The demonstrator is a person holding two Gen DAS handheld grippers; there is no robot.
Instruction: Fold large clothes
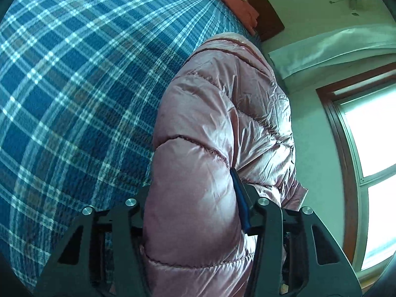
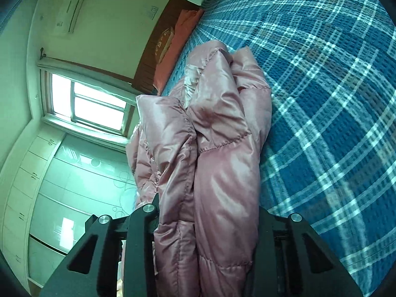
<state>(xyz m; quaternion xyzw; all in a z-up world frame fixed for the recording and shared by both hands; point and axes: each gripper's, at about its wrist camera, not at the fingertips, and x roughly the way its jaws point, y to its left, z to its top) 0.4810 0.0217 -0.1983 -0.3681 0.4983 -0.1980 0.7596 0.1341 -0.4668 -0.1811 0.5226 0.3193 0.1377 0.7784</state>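
Observation:
A shiny pink quilted down jacket (image 1: pixel 217 128) hangs lifted above a bed with a blue plaid cover (image 1: pixel 74 86). My left gripper (image 1: pixel 193 198) is shut on a thick puffy fold of the jacket; only its right blue-padded finger (image 1: pixel 241 198) shows, the other is hidden by fabric. In the right wrist view the jacket (image 2: pixel 222 148) is bunched in folds, and my right gripper (image 2: pixel 208 212) is shut on it, with the cloth filling the gap between the jaws. The bed cover (image 2: pixel 321 99) lies to the right.
A pink pillow (image 1: pixel 237 2) lies against a dark wooden headboard (image 2: pixel 158 57). A window (image 2: pixel 99 106) and white wardrobe doors (image 2: pixel 61 185) stand beside the bed. A white curtain (image 1: pixel 334 47) hangs near the window (image 1: pixel 371 148).

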